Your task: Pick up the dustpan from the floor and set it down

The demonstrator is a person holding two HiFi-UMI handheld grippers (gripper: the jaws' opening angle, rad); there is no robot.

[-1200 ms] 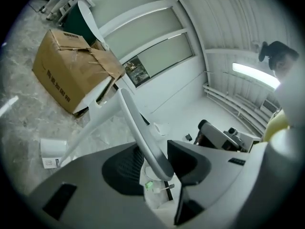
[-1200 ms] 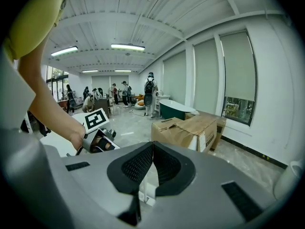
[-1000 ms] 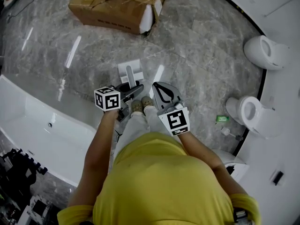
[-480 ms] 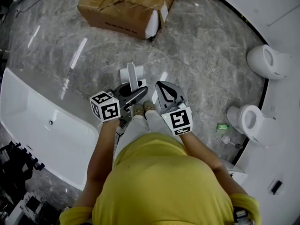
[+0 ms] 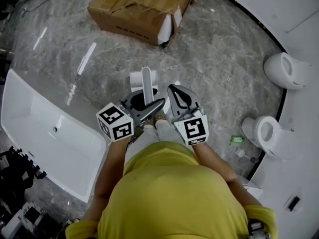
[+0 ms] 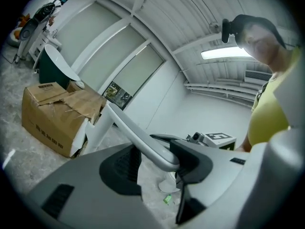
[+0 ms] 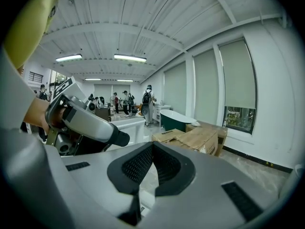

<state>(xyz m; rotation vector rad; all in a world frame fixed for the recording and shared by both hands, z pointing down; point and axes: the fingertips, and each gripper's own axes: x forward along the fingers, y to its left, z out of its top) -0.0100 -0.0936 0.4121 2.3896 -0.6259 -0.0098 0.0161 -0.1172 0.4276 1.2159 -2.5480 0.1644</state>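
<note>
Overhead first: left gripper (image 5: 148, 101) clamped on the white handle of the dustpan (image 5: 146, 83), pan end forward, toward the cardboard box (image 5: 142, 6) across the grey floor (image 5: 224, 59); right gripper (image 5: 173, 89) just beside, pinched closed, empty. From the left gripper (image 6: 157, 154) itself: handle end caught between both pads, jaws just lately easing wider with that handle between them, pan's underside hidden behind the near jaw, so no telling whether clear of the floor. From the right gripper (image 7: 152, 147) itself: tips together, nothing between; left gripper close at the left.
</note>
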